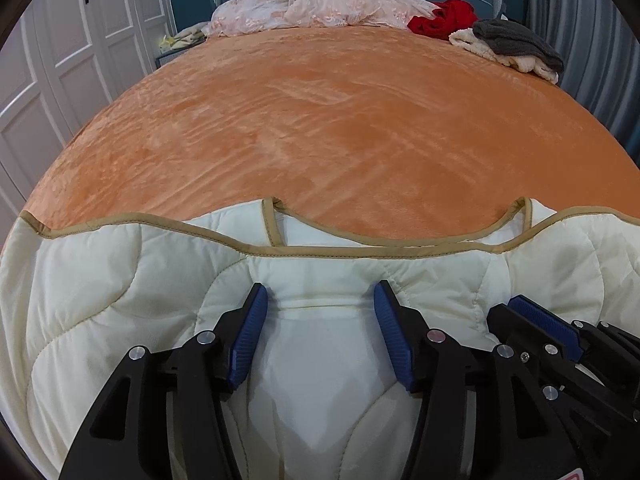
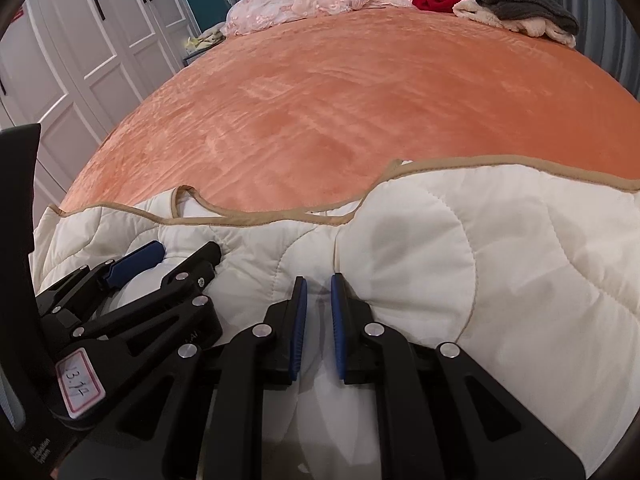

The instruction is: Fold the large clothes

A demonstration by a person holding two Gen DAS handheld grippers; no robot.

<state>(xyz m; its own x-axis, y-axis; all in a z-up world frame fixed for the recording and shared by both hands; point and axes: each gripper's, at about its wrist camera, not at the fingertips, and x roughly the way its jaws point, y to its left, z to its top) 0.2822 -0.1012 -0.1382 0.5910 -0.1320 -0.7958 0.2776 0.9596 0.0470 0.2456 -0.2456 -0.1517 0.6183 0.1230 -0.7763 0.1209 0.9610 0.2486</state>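
Observation:
A cream quilted garment (image 1: 332, 276) with tan trim lies bunched at the near edge of the orange bed (image 1: 320, 120); it also shows in the right wrist view (image 2: 480, 248). My left gripper (image 1: 320, 292) is open, its blue pads wide apart over a fold of the quilt. My right gripper (image 2: 319, 284) is nearly closed, pinching a fold of the quilted garment between its pads. Each gripper shows in the other's view: the right one (image 1: 540, 320), the left one (image 2: 160, 260).
At the head of the bed lie a pink lace cloth (image 1: 320, 8), a red garment (image 1: 444, 18) and a grey and cream pile (image 1: 516, 48). White wardrobe doors (image 1: 60, 60) stand to the left. A grey curtain (image 1: 592, 40) hangs on the right.

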